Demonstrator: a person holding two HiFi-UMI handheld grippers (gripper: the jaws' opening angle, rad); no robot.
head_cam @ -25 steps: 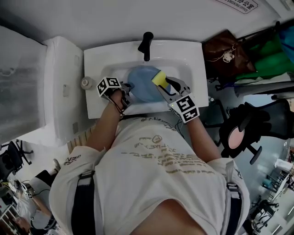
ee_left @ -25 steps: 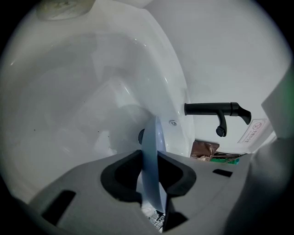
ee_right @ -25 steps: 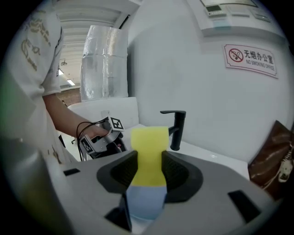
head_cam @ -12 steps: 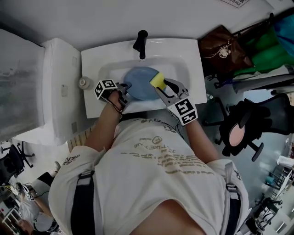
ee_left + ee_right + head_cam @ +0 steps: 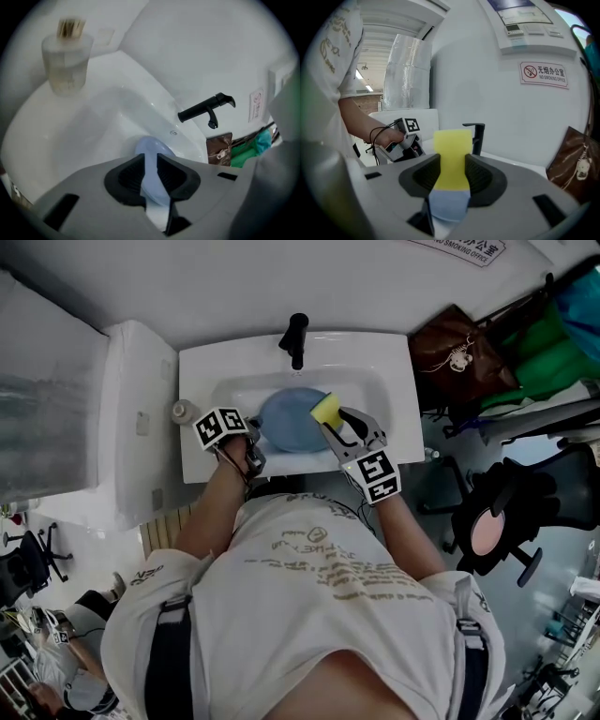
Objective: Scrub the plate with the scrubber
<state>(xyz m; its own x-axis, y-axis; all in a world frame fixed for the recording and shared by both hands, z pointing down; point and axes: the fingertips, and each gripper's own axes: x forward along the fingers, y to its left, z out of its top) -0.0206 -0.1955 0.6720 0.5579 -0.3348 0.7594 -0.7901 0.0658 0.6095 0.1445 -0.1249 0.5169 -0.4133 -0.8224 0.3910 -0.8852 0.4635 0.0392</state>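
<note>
A pale blue plate [image 5: 289, 420] lies tilted in the white sink [image 5: 380, 390]. My left gripper [image 5: 255, 439] is at the plate's left rim. In the left gripper view the plate [image 5: 152, 152] fills the gap of the left gripper [image 5: 149, 176], whose jaws are closing on the rim. My right gripper [image 5: 336, 424] is shut on a yellow scrubber [image 5: 325, 409], which rests at the plate's right edge. In the right gripper view the scrubber [image 5: 452, 150] stands upright in the right gripper [image 5: 452, 171], with a pale blue patch below it.
A black faucet [image 5: 298, 334] stands at the back of the sink. A clear cup [image 5: 183, 411] sits on the sink's left ledge. A white appliance [image 5: 131, 418] stands to the left. A brown bag [image 5: 459, 348] and a black chair [image 5: 497, 512] are to the right.
The scrubber has stayed at the plate's right edge through all three frames. The left gripper has stayed at the left rim. The head view has shifted slightly.
</note>
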